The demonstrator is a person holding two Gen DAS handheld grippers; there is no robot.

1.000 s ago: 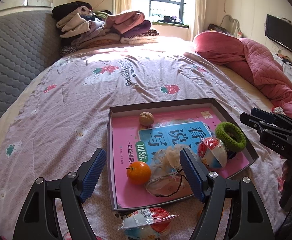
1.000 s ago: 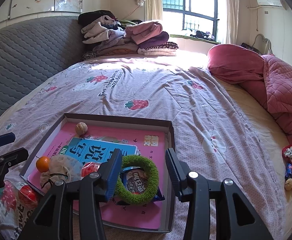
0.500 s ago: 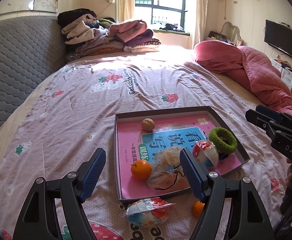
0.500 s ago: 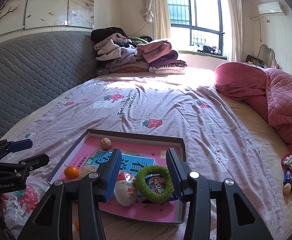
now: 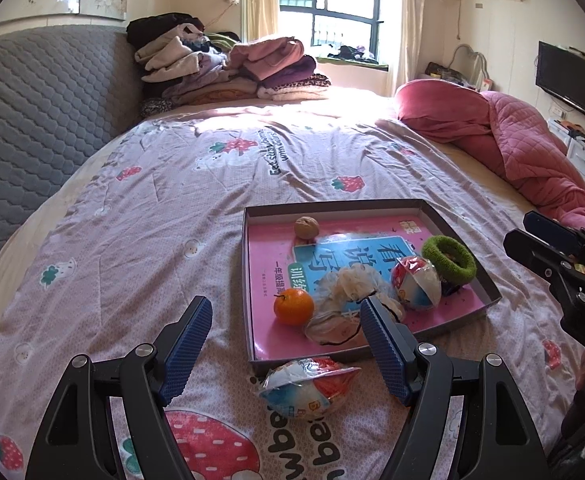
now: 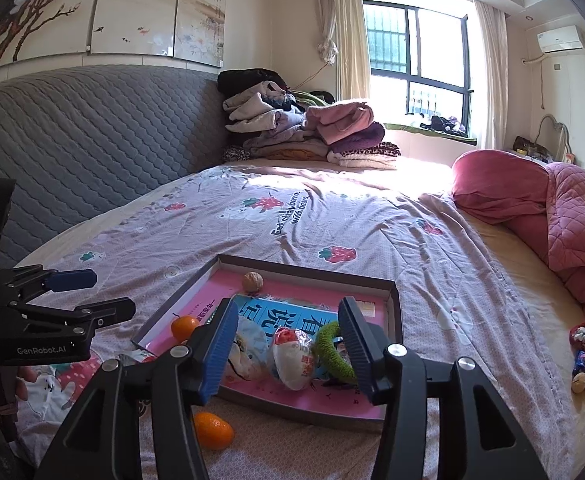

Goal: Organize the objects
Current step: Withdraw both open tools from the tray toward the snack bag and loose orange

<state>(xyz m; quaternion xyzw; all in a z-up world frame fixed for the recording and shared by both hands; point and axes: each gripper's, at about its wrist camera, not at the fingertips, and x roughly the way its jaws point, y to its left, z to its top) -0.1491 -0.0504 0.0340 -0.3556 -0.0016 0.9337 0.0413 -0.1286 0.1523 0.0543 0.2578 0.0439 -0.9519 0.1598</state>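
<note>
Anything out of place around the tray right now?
Yes. Two items lie on the bedspread outside the tray, by its near edge: a wrapped snack packet and a small orange. Further right on the bed, a few small items lie loose.

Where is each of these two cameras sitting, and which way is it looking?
Left wrist: on the left tongs, looking down the bed at the tray and a wrapped snack; the right tongs show at the right edge.
Right wrist: on the right tongs, jaws opening, empty; left tongs and fingers at the left edge.
Shared: tray, walnut, green ring.
</note>
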